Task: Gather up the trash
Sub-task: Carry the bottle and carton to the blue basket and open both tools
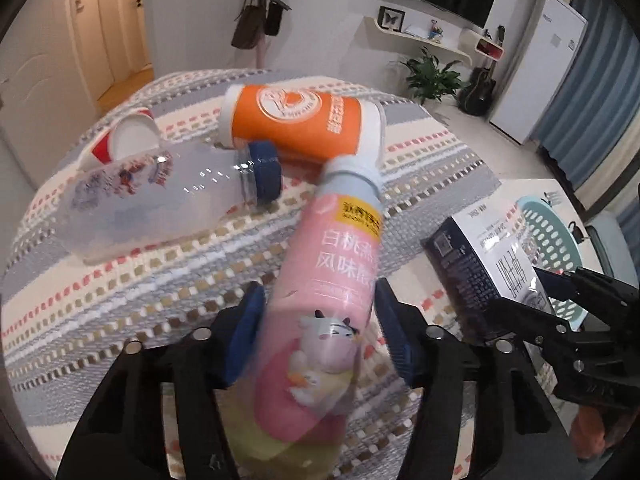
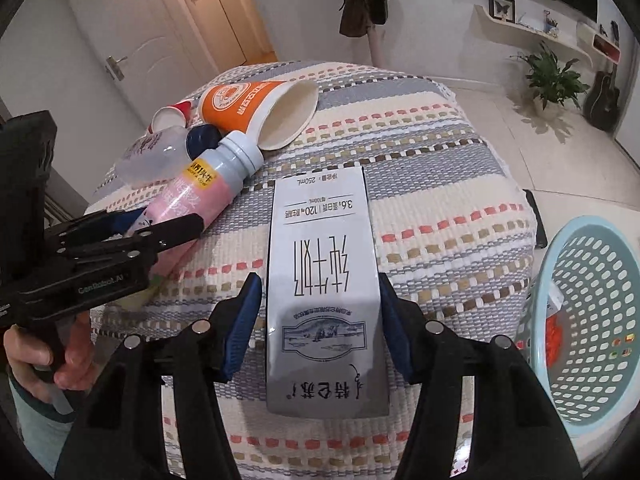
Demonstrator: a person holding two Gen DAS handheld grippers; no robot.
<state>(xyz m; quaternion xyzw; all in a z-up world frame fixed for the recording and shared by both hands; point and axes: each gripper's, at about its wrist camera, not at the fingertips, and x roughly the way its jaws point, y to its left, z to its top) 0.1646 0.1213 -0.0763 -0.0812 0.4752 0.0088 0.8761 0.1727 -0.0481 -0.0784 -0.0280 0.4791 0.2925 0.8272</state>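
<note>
Striped cloth-covered counter (image 2: 440,184): paper cups and a clear bottle are left lying. Pink bottle (image 1: 324,300) is pinched by the left tool (image 1: 320,332); milk carton (image 2: 324,280) is pinched by the right tool (image 2: 320,320). Step judged: pickup; transfer to the basket (image 2: 584,320) is called for next.

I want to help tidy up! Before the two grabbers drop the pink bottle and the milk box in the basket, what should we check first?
1. Left gripper around the pink bottle: ok, a blue pad sits on each side.
2. Right gripper around the milk carton: ok, pads at both edges.
3. Firm squeeze on either item: cannot tell.
4. Basket in reach: ok, it sits just right of the carton, opening facing up.
5. Room in basket: ok, only a little trash shows inside.
6. Orange cup and clear bottle collected: not ok, both lie on the cloth.
</note>
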